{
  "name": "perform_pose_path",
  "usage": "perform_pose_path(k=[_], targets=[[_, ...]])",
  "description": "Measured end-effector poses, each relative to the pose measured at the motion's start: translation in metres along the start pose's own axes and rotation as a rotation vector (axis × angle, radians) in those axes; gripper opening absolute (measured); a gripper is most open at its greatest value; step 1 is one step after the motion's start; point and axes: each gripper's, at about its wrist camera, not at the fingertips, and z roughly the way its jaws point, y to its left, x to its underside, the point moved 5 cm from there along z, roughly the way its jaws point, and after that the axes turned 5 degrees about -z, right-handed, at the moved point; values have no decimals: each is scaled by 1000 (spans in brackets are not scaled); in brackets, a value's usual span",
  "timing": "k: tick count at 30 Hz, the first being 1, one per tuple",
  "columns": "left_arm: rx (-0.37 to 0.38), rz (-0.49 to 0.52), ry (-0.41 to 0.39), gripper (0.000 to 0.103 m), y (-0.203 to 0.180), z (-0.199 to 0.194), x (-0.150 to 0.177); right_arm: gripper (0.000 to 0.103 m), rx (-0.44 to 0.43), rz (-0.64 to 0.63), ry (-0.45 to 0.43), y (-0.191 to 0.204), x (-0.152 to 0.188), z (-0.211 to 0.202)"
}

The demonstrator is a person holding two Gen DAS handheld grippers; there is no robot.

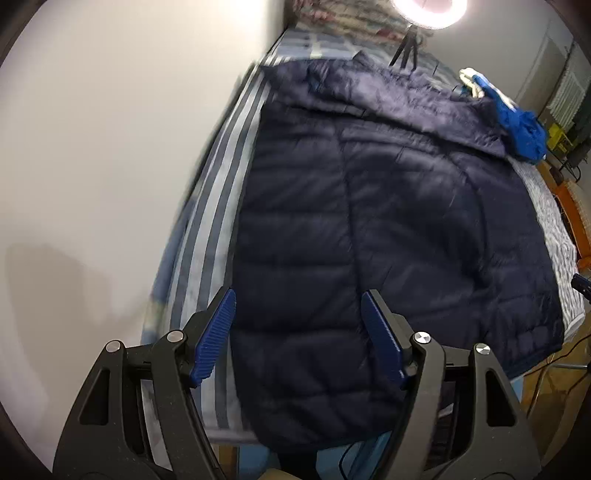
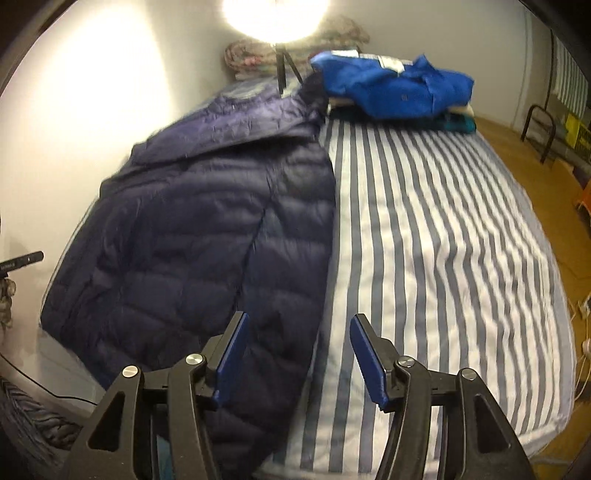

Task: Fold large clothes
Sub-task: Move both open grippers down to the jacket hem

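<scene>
A large navy quilted puffer jacket [image 1: 388, 229] lies flat on the striped bed, along the wall side; it also shows in the right wrist view [image 2: 207, 229]. Its hem hangs over the near bed edge. My left gripper [image 1: 298, 301] is open and empty, above the jacket's near left hem. My right gripper [image 2: 297, 325] is open and empty, above the jacket's right edge where it meets the bare sheet.
The blue-and-white striped bed sheet [image 2: 443, 240] lies to the right of the jacket. A stack of folded clothes topped by a bright blue garment [image 2: 391, 86] sits at the far end. A ring light on a tripod [image 2: 275, 14] stands behind. A white wall [image 1: 110, 147] runs along the left.
</scene>
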Motion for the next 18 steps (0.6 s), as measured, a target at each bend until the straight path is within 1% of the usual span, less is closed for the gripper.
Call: perform_pose_path(k=[5,9,12,15,17,18], targets=[[25,-94,72,73,25,19,22,59,-38,37,43,-2,21,8],[47,-144,115,73,38,28,34,59,-72,60,72,1,33,16],[55,-156,132,73,40,32,40,59,-104,87,91,2,39,24],[62,-141,155,72,37,35,50,59,-125,116,104,2,45,29],[67,-128,170,68,33,38,55,59,-136,131,110,0,47,32],[70,-122,176,67,31,39,57,59,-143,140,112,0,49,32]])
